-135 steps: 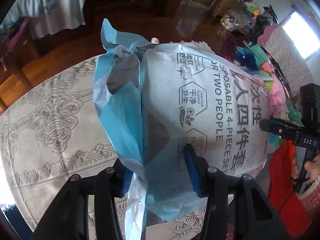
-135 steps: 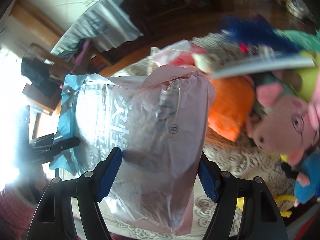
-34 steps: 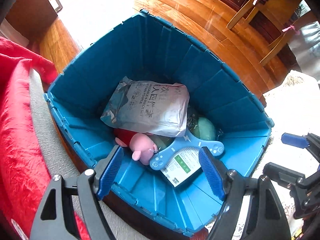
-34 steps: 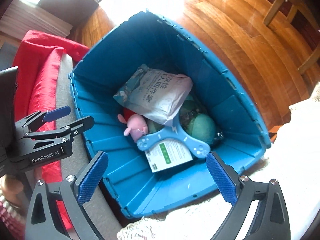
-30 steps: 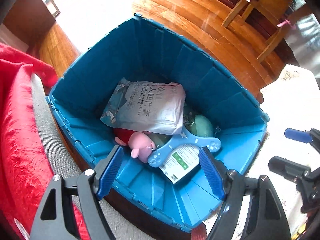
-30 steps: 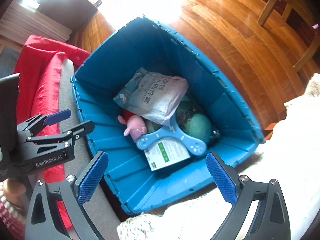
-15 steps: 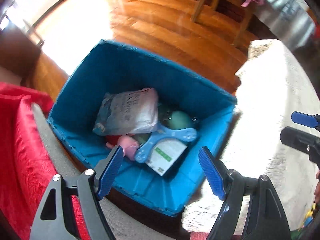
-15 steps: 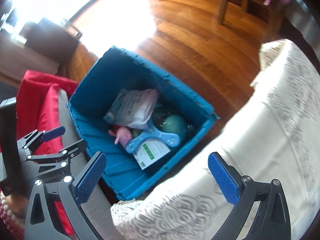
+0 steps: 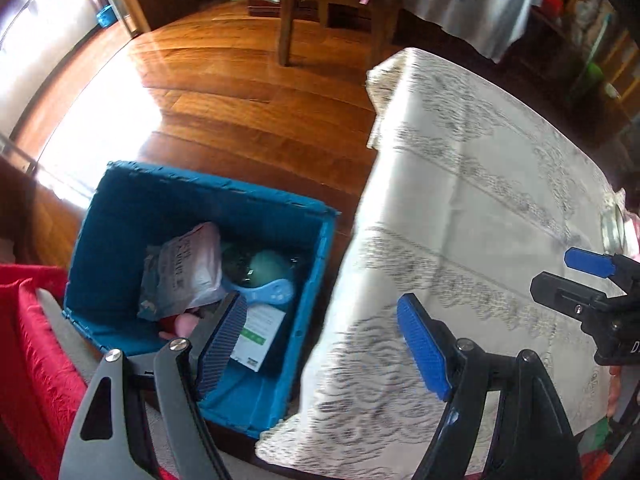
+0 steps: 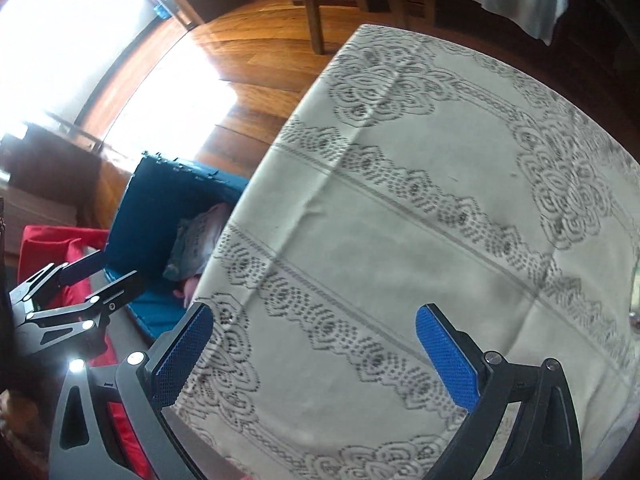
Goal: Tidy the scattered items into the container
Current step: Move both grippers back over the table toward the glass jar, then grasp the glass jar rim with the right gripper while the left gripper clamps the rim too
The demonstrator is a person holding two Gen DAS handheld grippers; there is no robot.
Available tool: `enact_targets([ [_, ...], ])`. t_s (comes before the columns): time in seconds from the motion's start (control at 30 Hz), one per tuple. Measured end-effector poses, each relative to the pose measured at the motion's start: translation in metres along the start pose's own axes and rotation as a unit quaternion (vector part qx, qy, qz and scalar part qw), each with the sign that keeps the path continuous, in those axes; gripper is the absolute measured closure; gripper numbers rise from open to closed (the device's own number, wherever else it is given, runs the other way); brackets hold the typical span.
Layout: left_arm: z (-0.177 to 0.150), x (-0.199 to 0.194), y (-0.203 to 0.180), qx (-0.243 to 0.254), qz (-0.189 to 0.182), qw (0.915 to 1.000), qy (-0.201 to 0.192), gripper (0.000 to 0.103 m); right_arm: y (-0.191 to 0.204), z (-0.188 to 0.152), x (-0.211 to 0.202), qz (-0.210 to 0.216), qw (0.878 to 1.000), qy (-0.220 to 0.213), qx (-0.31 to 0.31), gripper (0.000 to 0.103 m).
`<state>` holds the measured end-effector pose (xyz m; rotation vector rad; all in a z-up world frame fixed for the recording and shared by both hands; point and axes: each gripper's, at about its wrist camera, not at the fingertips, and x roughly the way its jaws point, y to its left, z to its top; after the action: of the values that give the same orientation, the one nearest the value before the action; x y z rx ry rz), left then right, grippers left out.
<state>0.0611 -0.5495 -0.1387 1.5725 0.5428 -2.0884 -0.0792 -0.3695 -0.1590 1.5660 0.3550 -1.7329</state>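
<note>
The blue storage bin (image 9: 120, 200) stands on the floor beside the table; it also shows in the right wrist view (image 10: 152, 188). Inside lie a grey printed bag (image 9: 188, 268), a green ball (image 9: 266, 264), a light blue plastic toy (image 9: 268, 292), a white card (image 9: 260, 332) and a pink plush (image 9: 186, 326). My left gripper (image 9: 320, 344) is open and empty, above the bin's near corner and the table edge. My right gripper (image 10: 312, 356) is open and empty over the lace tablecloth (image 10: 440, 200).
The table with the white lace cloth (image 9: 480, 200) fills the right side. A red cushion (image 9: 32, 360) lies left of the bin. Wooden chairs (image 9: 328, 8) stand on the wood floor behind. The right gripper's fingers (image 9: 588, 264) show at the right edge.
Both grippers have swung right and away from the bin toward the table. Several seconds ago both held the grey bag; it now lies in the bin.
</note>
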Motion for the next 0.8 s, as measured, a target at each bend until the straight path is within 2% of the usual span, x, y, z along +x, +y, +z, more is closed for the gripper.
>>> enact_targets([
  [0.23,0.003,-0.007,-0.105,0.055,-0.011,0.9984,-0.006,0.025,-0.096,-0.037,-0.051,-0.004,0.997,-0.021,0.076,0.000],
  [0.6,0.007,-0.004,-0.291,0.137,-0.059,0.9888,-0.009,0.025,-0.233,-0.081,-0.123,-0.043,0.988,-0.047,0.138,0.000],
  [0.8,0.015,0.010,-0.357,0.166,-0.074,0.9833,0.001,0.025,-0.290,-0.087,-0.141,-0.065,0.981,-0.070,0.170,0.000],
])
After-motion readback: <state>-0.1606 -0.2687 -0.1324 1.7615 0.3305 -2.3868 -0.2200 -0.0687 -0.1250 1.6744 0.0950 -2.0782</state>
